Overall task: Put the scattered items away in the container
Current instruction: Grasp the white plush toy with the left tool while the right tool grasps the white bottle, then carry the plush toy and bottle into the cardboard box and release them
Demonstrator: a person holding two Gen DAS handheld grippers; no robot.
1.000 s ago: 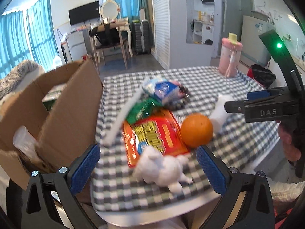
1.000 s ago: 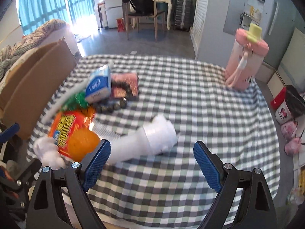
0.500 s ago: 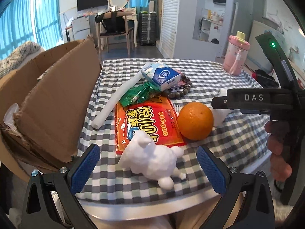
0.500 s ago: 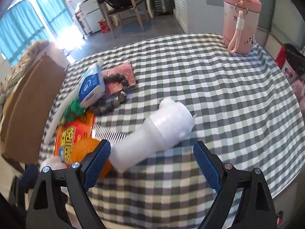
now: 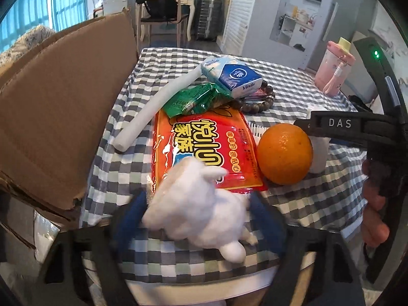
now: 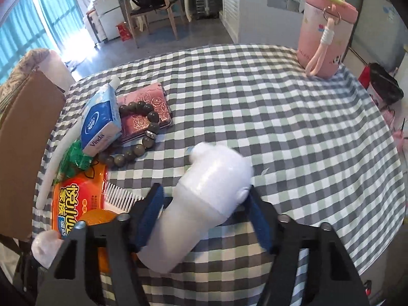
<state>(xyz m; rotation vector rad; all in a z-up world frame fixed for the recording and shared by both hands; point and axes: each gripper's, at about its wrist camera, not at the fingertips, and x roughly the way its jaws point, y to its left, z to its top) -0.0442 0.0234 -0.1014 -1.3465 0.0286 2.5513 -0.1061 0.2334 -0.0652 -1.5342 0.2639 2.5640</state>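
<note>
left wrist view: a cardboard box (image 5: 63, 107) fills the left of the frame beside the checked surface (image 5: 293, 199). at lower centre the left gripper (image 5: 197, 219), its jaws just narrowed, pinches a white plush toy (image 5: 201, 209) lying partly on a red packet (image 5: 201, 142); an orange (image 5: 284, 154) sits right of it. right wrist view: at lower centre the right gripper (image 6: 204, 213), jaws just drawn in, clamps a white bottle (image 6: 201, 204). a pink flask (image 6: 326, 28) stands upper right.
</note>
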